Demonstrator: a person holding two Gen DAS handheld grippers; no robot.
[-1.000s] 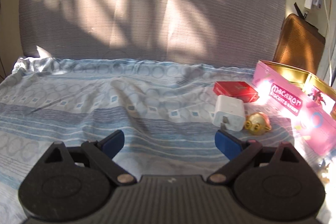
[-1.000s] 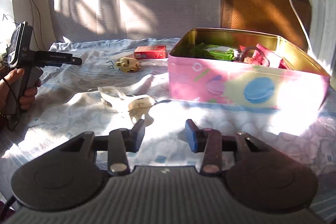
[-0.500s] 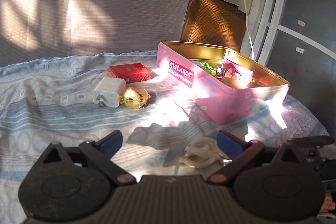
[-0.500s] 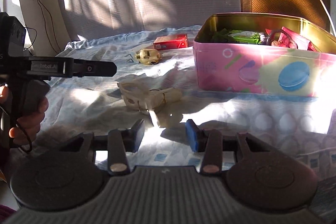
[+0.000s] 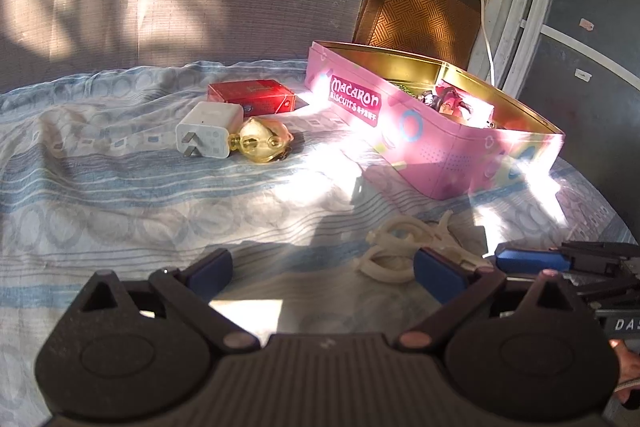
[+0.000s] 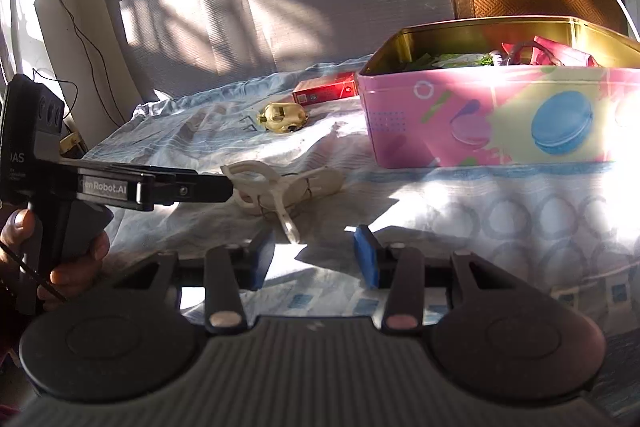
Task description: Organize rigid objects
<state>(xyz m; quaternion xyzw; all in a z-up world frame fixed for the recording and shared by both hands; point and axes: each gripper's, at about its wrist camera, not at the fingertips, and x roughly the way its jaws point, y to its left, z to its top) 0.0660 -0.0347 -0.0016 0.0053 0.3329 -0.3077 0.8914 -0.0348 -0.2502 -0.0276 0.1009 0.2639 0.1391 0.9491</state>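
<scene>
The left gripper point(image 5: 324, 273) gapes wide and empty, the right gripper point(image 6: 316, 257) half-open and empty, near a cream plastic clip point(image 6: 280, 187) on the rumpled sheet point(image 5: 120, 195).

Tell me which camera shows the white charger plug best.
The left wrist view. There the white charger plug lies in full sight on the bedsheet, prongs facing the camera, touching the gold trinket. The right wrist view does not show it.

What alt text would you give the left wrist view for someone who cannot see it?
An open two-finger left gripper points across a blue-patterned bedsheet at cream plastic clips. Beyond lie a white charger plug, a gold trinket, a red box and an open pink biscuit tin.
</scene>
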